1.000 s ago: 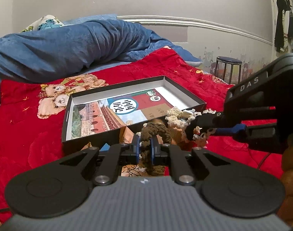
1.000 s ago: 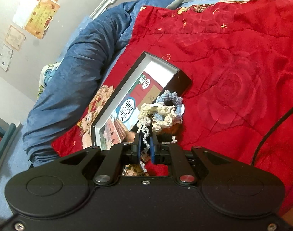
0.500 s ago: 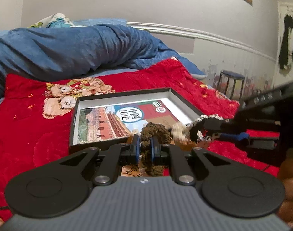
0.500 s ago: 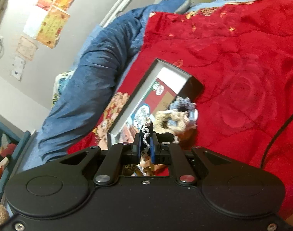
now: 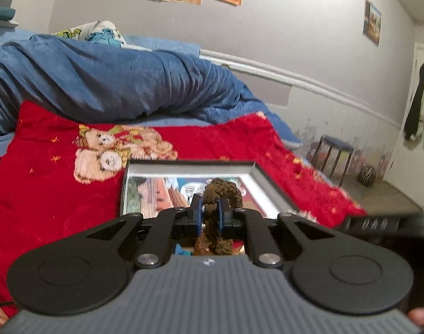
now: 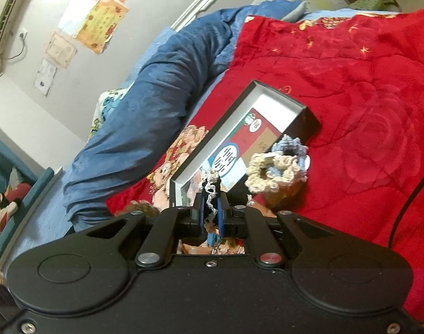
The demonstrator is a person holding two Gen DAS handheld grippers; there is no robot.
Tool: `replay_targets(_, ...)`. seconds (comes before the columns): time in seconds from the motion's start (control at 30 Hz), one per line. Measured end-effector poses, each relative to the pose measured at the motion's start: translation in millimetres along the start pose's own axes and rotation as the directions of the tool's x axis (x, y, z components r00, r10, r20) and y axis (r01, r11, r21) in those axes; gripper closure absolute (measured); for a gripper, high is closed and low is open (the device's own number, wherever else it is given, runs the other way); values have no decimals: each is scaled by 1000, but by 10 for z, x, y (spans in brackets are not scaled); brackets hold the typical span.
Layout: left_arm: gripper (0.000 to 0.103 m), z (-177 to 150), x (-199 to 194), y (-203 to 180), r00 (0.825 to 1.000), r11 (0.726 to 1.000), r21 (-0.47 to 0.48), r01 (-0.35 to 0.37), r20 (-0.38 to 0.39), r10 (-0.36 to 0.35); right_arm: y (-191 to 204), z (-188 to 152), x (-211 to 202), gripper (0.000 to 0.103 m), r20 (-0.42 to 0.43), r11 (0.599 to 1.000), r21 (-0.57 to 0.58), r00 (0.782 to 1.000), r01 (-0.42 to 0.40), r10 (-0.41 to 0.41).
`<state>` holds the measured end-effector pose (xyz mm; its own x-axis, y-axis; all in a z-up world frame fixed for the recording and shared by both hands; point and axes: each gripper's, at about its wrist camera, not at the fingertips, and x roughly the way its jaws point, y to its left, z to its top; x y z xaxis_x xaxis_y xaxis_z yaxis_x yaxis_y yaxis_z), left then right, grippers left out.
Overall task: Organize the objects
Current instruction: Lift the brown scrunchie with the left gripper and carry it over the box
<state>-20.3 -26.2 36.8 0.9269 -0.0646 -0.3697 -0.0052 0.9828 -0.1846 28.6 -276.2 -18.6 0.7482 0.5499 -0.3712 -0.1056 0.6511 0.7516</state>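
My left gripper (image 5: pixel 210 204) is shut on a brown crocheted scrunchie (image 5: pixel 226 192), held up in front of the open black box (image 5: pixel 270 186) with a printed picture inside. In the right wrist view my right gripper (image 6: pixel 210 194) is shut on a black-and-white lace scrunchie (image 6: pixel 210 192). Just beyond it a cream scrunchie (image 6: pixel 270 174) and a blue one (image 6: pixel 291 146) lie against the box (image 6: pixel 306 117) on the red blanket. The right tool's body shows blurred at the right edge of the left wrist view.
The red blanket (image 5: pixel 44 189) covers the bed, with a rolled blue duvet (image 5: pixel 106 83) behind it by the wall. A stool (image 5: pixel 334 153) stands on the floor past the bed's right edge. A black cable (image 6: pixel 409 203) crosses the blanket at right.
My left gripper has risen with the brown scrunchie, which now hangs over the box's interior. The right gripper's tool has slid to the lower right edge of the left view.
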Motion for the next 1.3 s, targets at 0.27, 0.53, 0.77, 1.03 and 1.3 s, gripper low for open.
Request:
replay_targets(0.27, 89, 230, -260, 274, 999, 1000, 20, 12, 47, -13, 206, 24, 53, 93, -6, 998, -70, 1000, 5, -5)
replay_targets(0.53, 89, 401, -399, 407, 993, 1000, 2, 12, 119, -12, 530, 104, 141, 93, -23, 993, -106, 999, 44, -47)
replay_targets(0.77, 89, 377, -368, 505, 993, 998, 10, 57, 106, -58, 1058, 165, 187, 93, -27, 986, -168, 1000, 2, -7)
replay_targets(1.03, 88, 417, -303, 582, 995, 999, -24, 31, 97, -28, 1297, 378, 323, 93, -61, 981, -188, 998, -39, 28)
replay_targets(1.3, 88, 438, 57, 517, 999, 1000, 17, 14, 42, -14, 1026, 624, 568, 93, -113, 972, -228, 993, -54, 28)
